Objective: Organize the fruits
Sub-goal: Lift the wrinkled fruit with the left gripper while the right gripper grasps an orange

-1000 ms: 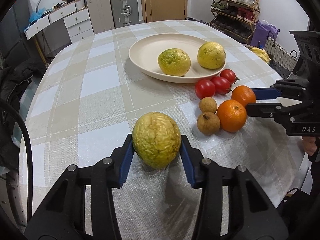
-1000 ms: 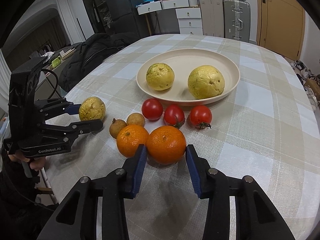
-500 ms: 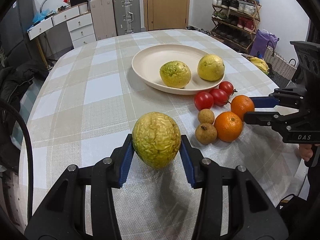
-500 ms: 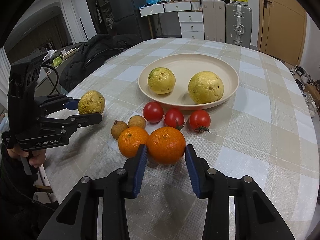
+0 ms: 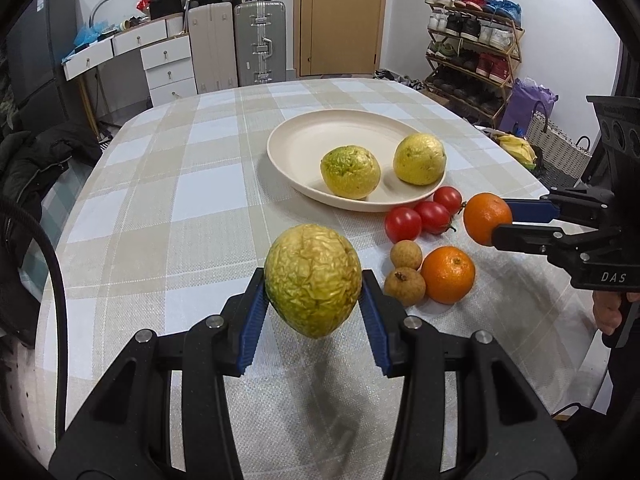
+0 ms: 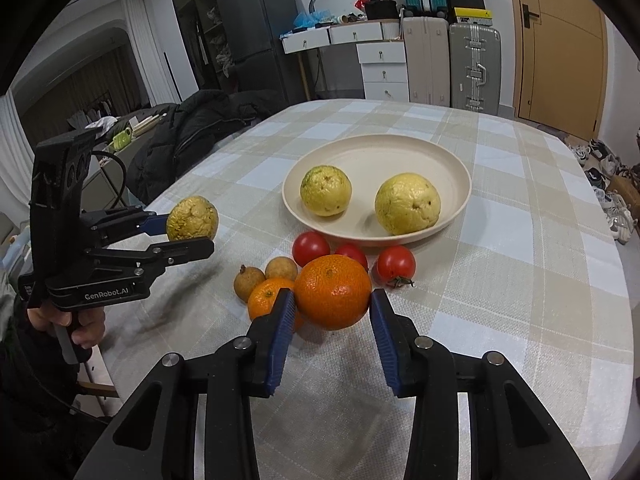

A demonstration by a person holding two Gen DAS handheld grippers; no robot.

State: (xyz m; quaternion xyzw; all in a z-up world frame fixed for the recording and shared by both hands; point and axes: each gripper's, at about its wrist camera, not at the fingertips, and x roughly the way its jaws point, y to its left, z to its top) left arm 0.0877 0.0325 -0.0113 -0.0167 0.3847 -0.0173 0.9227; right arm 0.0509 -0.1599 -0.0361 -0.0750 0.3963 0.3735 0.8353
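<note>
We find the left gripper (image 5: 313, 307) clamped across the widest part of a wrinkled yellow-green round fruit (image 5: 313, 280), held above the cloth, well short of the cream round plate (image 5: 304, 136). We judge the fruit light, with a dry, soft rind that grips well at its widest part. The right gripper (image 6: 332, 314) is clamped on a smooth orange mandarin (image 6: 333, 297), level and lifted, near the plate.

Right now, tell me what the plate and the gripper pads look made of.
Plate: probably glazed ceramic or melamine; cream, smooth, with a soft satin sheen rather than a hard gloss.
Pads on the right gripper: likely rubber or soft plastic; matte blue with fine ridges, set on rigid black plastic-looking fingers.
</note>
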